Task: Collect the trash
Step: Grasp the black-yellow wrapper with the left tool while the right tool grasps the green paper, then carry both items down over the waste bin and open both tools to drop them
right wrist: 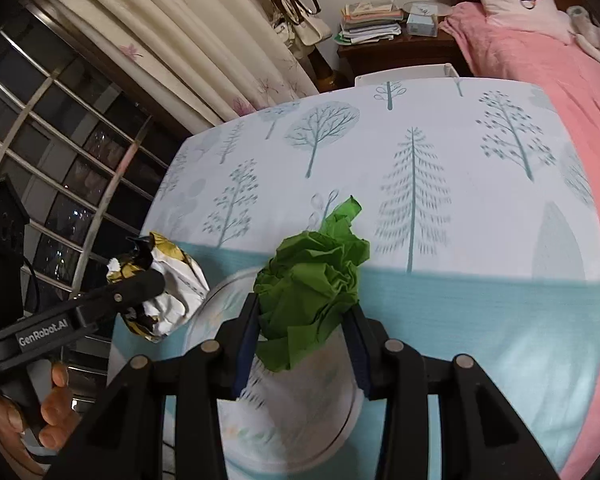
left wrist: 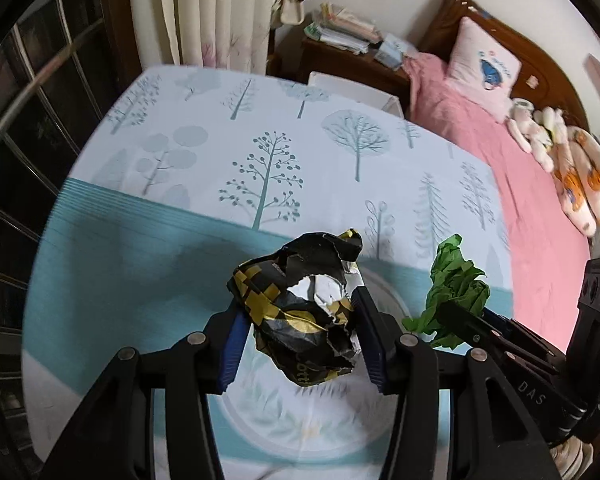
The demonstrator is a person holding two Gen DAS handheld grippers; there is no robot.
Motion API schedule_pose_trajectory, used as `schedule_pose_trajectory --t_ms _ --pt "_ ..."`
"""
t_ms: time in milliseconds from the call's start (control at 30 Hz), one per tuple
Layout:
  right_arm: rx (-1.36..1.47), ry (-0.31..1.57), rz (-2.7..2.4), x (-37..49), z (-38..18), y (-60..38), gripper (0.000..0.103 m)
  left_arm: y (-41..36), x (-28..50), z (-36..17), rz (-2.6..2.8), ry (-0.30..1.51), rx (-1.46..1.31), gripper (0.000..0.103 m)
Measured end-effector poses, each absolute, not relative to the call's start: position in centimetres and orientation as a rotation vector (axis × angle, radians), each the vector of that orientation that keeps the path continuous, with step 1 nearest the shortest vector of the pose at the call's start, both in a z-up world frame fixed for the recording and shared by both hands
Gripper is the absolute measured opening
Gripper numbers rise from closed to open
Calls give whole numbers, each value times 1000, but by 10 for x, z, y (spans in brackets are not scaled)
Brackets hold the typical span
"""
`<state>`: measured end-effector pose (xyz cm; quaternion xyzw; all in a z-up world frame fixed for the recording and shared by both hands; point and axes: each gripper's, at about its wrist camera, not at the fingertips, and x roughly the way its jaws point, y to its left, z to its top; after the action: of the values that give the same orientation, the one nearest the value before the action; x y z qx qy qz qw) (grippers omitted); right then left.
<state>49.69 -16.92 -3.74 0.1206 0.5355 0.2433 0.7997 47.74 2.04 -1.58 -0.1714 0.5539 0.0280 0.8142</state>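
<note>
Left gripper point(left wrist: 300, 320): jaws part-closed, pads pressing both sides of a crumpled black-and-yellow wrapper point(left wrist: 304, 308), held clear above the desk point(left wrist: 148, 264).
Right gripper point(right wrist: 304, 316): jaws part-closed on a crumpled green paper point(right wrist: 312, 280), also lifted off the desk.
Key relation: each wad sits directly between its own gripper's pads, bulging forward past the tips; neither has a clear long axis. The two loads hang side by side, wrapper left, green paper right, near each other but apart.
Below: a round pale plate point(right wrist: 340, 436) lies on the desk's near part, under both grippers.
Bin: none identifiable; a white box edge point(left wrist: 352, 88) shows beyond the desk's far edge, its purpose unclear.
Nearer hand: cannot be judged without a visible drop-off.
Count: two grippers, two wads of trash, one plate; no further trash visible on the desk.
</note>
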Motion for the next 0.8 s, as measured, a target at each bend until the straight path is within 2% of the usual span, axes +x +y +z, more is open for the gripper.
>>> schedule_pose_trajectory --t_ms 500,800 --pt "327 991 457 303 60 -138 40 63 282 83 -108 1039 -288 49" --pt "307 954 406 186 74 -105 40 100 172 85 -194 1019 -270 49"
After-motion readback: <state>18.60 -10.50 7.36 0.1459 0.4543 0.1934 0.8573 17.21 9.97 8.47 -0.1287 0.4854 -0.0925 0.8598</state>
